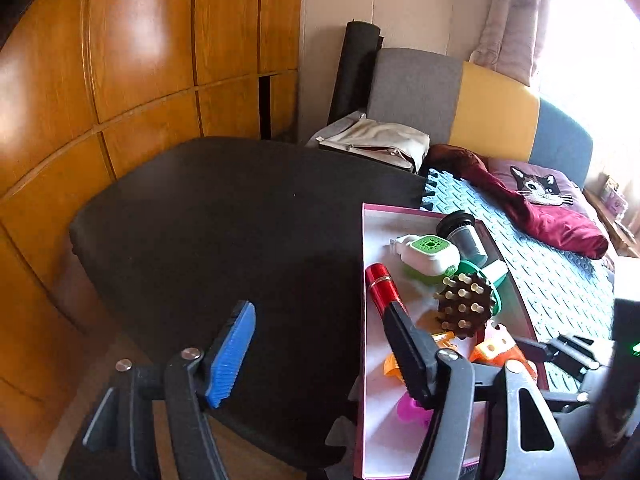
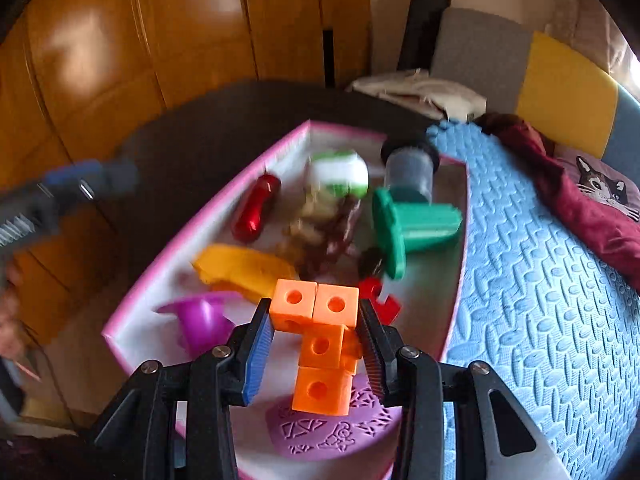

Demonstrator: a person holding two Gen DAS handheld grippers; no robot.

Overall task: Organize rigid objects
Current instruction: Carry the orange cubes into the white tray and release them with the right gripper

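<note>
A pink-rimmed box (image 2: 200,220) on a dark table (image 1: 220,220) already holds a red flashlight (image 2: 256,214), a green piece (image 2: 416,226) and more. The right gripper (image 2: 316,334) is clamped on orange linked cubes (image 2: 320,320) above the box's six o'clock end, seemingly mid-delivery; next, lower and release. The left gripper (image 1: 320,344) stands wide and empty at the box's nine o'clock side.

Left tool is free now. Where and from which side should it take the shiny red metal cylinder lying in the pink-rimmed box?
Grip the shiny red metal cylinder across its middle, coming from above. It lies flat along the left wall of the pink-rimmed box, so one finger needs the narrow gap there; the other side looks freer.
</note>
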